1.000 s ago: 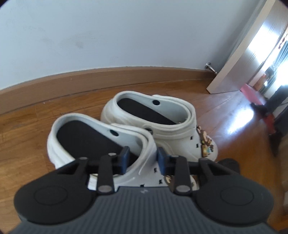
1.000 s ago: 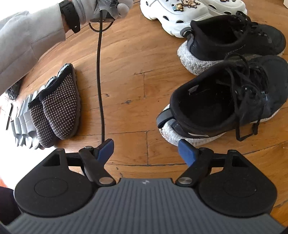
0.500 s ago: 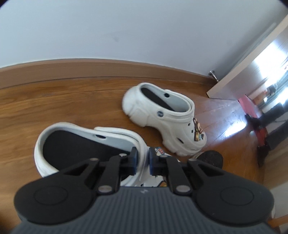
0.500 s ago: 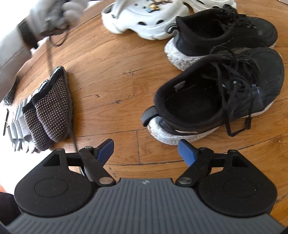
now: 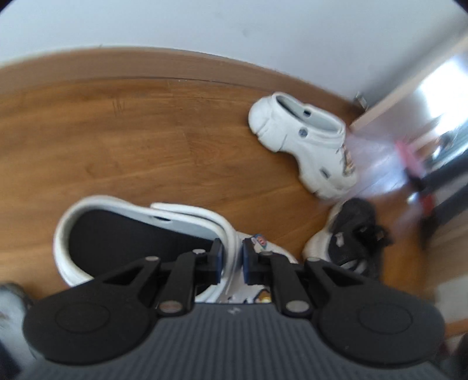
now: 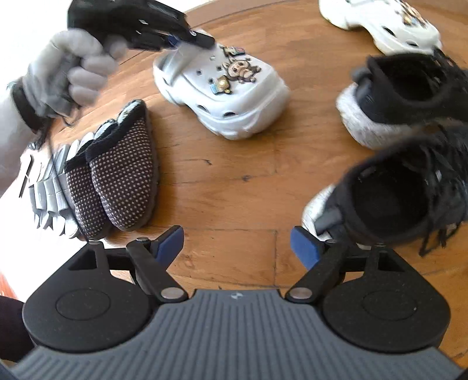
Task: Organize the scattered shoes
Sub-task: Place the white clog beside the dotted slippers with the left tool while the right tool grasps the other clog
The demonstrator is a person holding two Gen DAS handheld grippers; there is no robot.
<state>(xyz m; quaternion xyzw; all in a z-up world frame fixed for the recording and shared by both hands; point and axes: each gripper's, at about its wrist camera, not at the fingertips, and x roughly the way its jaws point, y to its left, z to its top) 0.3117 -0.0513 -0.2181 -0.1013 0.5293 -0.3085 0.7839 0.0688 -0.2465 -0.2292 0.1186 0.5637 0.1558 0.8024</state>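
Left wrist view: the left gripper point(image 5: 232, 257) is clamped on the strap of a smooth white clog point(image 5: 140, 231) with a black insole; its jaws have just eased slightly apart, strap still between them. The other white clog point(image 5: 304, 143) sits well apart near the baseboard.

Right wrist view: the right gripper point(image 6: 237, 244), just widened, stands spread over bare wood floor point(image 6: 234, 181), beside a laced black sneaker point(image 6: 395, 198). Dotted knit slippers point(image 6: 122, 175) lie left.

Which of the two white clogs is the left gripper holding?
The charm-covered white clog beside the dotted slippers, pinched at its strap by the left gripper; the other clog lies free.
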